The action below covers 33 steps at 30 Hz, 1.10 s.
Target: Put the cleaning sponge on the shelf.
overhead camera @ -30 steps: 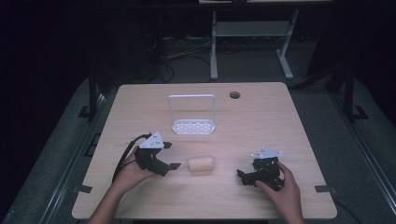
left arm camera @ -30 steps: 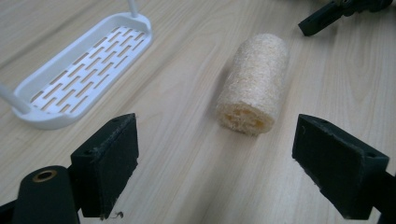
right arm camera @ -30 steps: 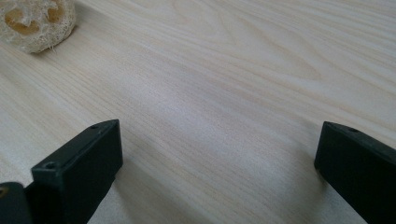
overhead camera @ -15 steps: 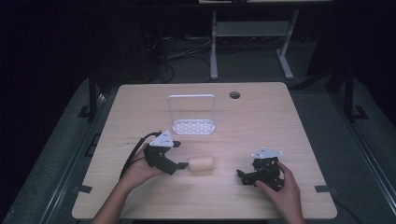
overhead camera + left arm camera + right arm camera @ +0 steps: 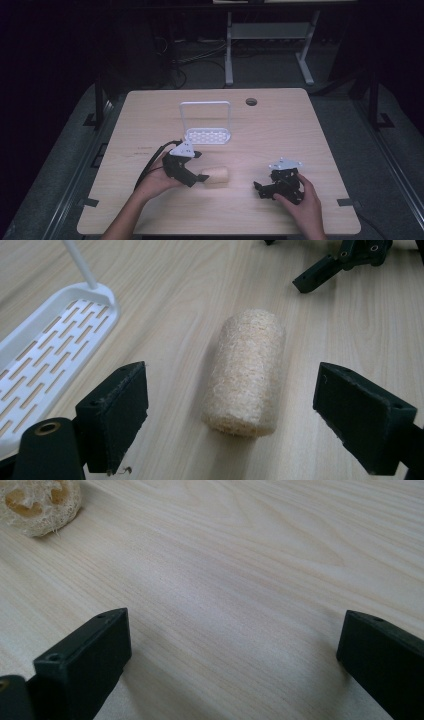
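Note:
A pale beige loofah cylinder (image 5: 216, 175) lies on its side near the front middle of the wooden table (image 5: 280, 125). My left gripper (image 5: 199, 176) is open at the loofah's left end. In the left gripper view the loofah (image 5: 247, 371) lies between the two wide-apart pads (image 5: 116, 410), touching neither. My right gripper (image 5: 261, 190) rests open on the table to the right, held by a hand. Its own view shows bare wood between its pads (image 5: 90, 652) and the loofah's end (image 5: 39, 502) at the top left corner.
A white slotted rack (image 5: 207, 135) with an upright wire frame stands behind the loofah; its base (image 5: 45, 355) shows at the left of the left gripper view. A round cable hole (image 5: 251, 101) sits near the table's back edge. Dark floor surrounds the table.
My left gripper has moved right toward the loofah and now has its open jaws around the loofah's left end. The right gripper has stayed in place.

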Each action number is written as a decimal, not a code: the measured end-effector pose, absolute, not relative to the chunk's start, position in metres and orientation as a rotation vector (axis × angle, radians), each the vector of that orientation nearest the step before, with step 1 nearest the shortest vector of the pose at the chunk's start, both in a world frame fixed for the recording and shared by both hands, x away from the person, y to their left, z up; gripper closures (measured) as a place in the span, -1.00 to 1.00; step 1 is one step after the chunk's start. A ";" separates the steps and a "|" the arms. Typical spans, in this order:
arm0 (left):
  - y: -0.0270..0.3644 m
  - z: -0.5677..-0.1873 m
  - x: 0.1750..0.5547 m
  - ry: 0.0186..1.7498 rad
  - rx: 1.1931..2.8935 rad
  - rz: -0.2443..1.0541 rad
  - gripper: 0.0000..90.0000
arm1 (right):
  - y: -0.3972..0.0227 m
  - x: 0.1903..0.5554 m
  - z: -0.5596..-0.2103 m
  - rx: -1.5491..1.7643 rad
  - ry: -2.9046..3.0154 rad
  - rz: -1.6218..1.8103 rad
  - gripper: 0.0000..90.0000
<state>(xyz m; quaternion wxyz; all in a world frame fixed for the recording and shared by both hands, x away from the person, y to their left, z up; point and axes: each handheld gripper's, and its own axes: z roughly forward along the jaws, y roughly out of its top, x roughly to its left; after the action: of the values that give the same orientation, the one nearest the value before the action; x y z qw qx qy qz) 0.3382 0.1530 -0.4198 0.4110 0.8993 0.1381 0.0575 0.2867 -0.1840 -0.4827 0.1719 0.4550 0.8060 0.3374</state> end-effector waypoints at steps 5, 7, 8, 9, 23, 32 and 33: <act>0.145 -0.422 0.340 0.333 2.258 0.125 -0.69 | -0.184 0.287 -0.483 1.291 2.287 0.958 -0.99; 0.144 -0.423 0.340 0.332 2.261 0.122 -0.69 | -0.184 0.287 -0.483 1.291 2.287 0.958 -0.99; 0.142 -0.425 0.340 0.328 2.265 0.120 -0.69 | -0.184 0.287 -0.483 1.291 2.288 0.958 -0.99; 0.141 -0.426 0.340 0.329 2.260 0.113 -0.69 | -0.184 0.287 -0.483 1.291 2.287 0.958 -0.99; 0.123 -0.436 0.342 0.290 2.275 0.090 -0.68 | -0.184 0.287 -0.483 1.290 2.288 0.958 -0.99; 0.117 -0.444 0.344 0.285 2.289 0.078 -0.67 | -0.184 0.287 -0.483 1.289 2.289 0.958 -0.99; 0.117 -0.444 0.344 0.285 2.289 0.078 -0.67 | -0.184 0.287 -0.483 1.289 2.289 0.958 -0.99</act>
<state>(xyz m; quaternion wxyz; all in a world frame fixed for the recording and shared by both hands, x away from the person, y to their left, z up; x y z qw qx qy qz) 0.3441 0.1171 -0.4435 0.4049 0.9069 0.1128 0.0309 0.2867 -0.1841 -0.4827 0.1719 0.4543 0.8063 0.3375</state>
